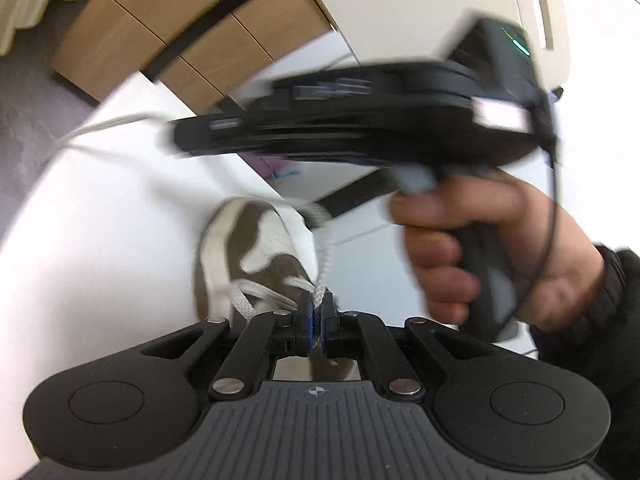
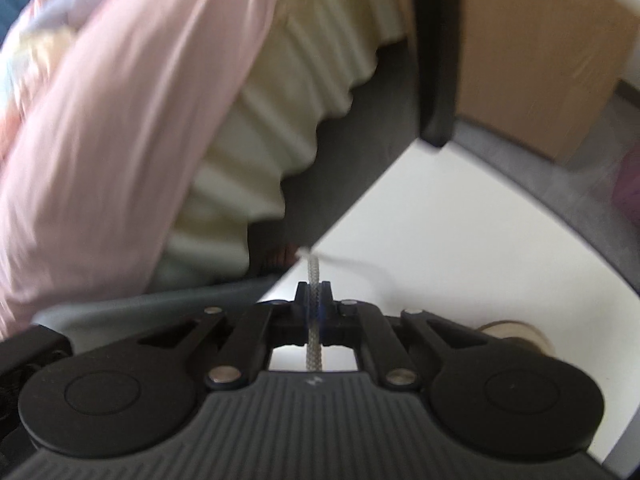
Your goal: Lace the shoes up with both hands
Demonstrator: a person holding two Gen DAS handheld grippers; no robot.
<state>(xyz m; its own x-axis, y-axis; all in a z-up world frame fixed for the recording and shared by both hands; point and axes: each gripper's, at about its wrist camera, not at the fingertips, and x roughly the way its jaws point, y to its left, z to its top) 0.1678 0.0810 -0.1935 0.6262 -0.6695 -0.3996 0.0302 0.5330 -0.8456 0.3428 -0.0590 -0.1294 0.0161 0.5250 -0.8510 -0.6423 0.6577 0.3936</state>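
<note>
A beige and brown sneaker (image 1: 240,248) lies on the white table (image 1: 80,240), just beyond my left gripper (image 1: 316,305). That gripper is shut on a white woven lace (image 1: 320,280) that rises from the shoe's eyelets. A hand (image 1: 460,240) holds my right gripper (image 1: 174,136) above the shoe, pointing left and blurred; another stretch of lace (image 1: 100,125) trails from its tip. In the right wrist view my right gripper (image 2: 314,294) is shut on the lace (image 2: 313,344), which runs straight between the pads. The sneaker's toe (image 2: 516,330) peeks out at the right.
Wooden drawer fronts (image 1: 160,28) and a white cabinet (image 1: 420,12) stand behind the table. Pink cloth (image 2: 120,120) and a cream pleated fabric (image 2: 300,100) hang beyond the table edge. A black post (image 2: 436,60) and a cardboard box (image 2: 540,60) are also there.
</note>
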